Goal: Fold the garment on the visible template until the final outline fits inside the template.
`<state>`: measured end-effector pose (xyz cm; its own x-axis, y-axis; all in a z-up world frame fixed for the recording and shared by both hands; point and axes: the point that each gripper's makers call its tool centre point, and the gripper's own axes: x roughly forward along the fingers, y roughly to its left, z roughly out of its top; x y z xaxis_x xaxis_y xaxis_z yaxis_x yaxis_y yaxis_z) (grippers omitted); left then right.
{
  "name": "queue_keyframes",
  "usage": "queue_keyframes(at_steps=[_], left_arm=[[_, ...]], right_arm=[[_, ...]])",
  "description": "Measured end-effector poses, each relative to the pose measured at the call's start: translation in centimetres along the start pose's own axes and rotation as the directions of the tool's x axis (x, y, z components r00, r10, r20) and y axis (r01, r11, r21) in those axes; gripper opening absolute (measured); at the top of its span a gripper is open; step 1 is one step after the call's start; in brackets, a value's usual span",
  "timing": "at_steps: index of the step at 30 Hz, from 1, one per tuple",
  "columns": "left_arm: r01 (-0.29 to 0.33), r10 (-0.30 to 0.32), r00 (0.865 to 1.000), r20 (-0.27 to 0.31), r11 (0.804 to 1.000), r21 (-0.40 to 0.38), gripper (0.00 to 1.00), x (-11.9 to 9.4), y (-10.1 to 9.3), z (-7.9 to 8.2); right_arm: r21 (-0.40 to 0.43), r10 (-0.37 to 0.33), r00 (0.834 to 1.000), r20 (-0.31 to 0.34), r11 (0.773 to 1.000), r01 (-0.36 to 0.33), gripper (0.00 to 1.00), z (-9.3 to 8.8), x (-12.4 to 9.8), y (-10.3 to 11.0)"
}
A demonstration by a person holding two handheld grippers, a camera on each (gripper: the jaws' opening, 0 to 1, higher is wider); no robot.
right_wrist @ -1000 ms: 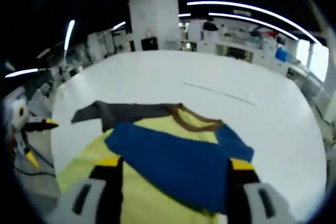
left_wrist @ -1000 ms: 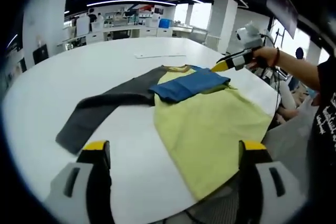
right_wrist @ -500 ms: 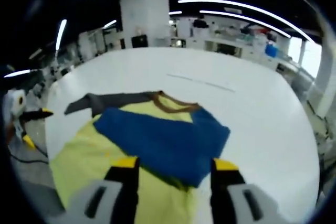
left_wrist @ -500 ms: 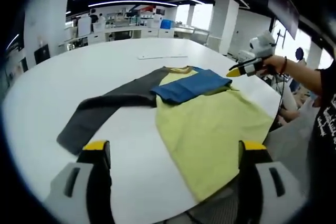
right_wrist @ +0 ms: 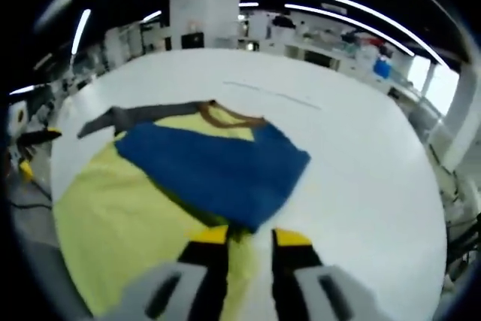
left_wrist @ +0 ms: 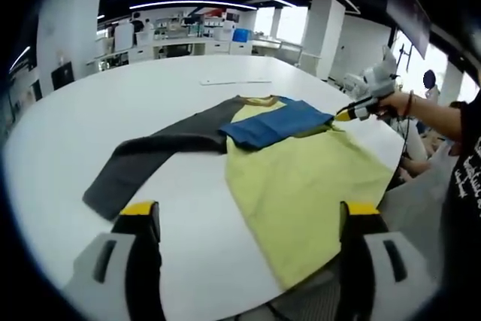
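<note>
A garment lies flat on the round white table [left_wrist: 90,110]. Its yellow body [left_wrist: 301,178] runs toward the near edge. The grey sleeve [left_wrist: 150,152] stretches out to the left, and the blue sleeve [left_wrist: 274,122] is folded across the chest below the brown collar [left_wrist: 254,98]. My left gripper [left_wrist: 249,212] hangs open and wide at the table's near side, holding nothing. My right gripper [left_wrist: 347,114], held in a hand, sits at the garment's right edge. In the right gripper view my right gripper [right_wrist: 249,237] has its jaws drawn to a narrow gap over the yellow cloth [right_wrist: 128,208], just below the blue sleeve [right_wrist: 218,167].
A thin pale strip [left_wrist: 234,80] lies on the table beyond the collar, the same strip [right_wrist: 270,94] showing in the right gripper view. The person's arm [left_wrist: 436,114] reaches in from the right. My left gripper [right_wrist: 34,148] shows at the table's left rim. Desks and shelves stand far behind.
My right gripper's jaws have narrowed from wide apart to nearly closed, and it has drawn back toward the garment's right edge. The garment and my left gripper have stayed put.
</note>
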<state>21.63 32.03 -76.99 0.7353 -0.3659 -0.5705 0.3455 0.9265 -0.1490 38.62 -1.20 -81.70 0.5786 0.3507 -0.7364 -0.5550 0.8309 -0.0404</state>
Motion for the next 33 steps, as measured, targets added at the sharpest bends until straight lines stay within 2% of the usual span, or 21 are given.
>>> queue_keyframes(at_steps=[6, 10, 12, 17, 23, 33], left_arm=[[-0.001, 0.001, 1.000, -0.005, 1.000, -0.002, 0.94, 0.0, 0.0, -0.1], [0.001, -0.001, 1.000, -0.010, 1.000, -0.004, 0.92, 0.0, 0.3, -0.3], [-0.001, 0.000, 1.000, -0.013, 1.000, 0.000, 0.92, 0.0, 0.5, -0.4], [-0.004, 0.004, 1.000, -0.016, 1.000, -0.004, 0.91, -0.1, 0.7, -0.7], [-0.003, 0.003, 1.000, -0.025, 1.000, -0.002, 0.91, 0.1, 0.6, -0.8], [-0.007, 0.007, 1.000, -0.029, 1.000, 0.003, 0.92, -0.2, 0.6, -0.8]], right_arm=[[0.035, -0.004, 1.000, -0.001, 0.999, 0.004, 0.09, -0.3, 0.8, -0.3], [0.062, -0.007, 1.000, 0.010, 0.998, 0.006, 0.00, -0.4, 1.0, -0.3], [0.069, -0.001, 1.000, 0.007, 0.998, 0.001, 0.00, -0.4, 1.2, -0.4], [0.031, -0.014, 1.000, -0.021, 0.999, 0.015, 0.00, -0.8, 0.7, -0.6], [-0.018, -0.049, 0.996, -0.071, 0.999, 0.048, 0.00, -1.9, 1.0, -1.9], [-0.067, -0.060, 0.993, -0.104, 0.996, 0.053, 0.00, -2.7, 1.7, -2.5]])
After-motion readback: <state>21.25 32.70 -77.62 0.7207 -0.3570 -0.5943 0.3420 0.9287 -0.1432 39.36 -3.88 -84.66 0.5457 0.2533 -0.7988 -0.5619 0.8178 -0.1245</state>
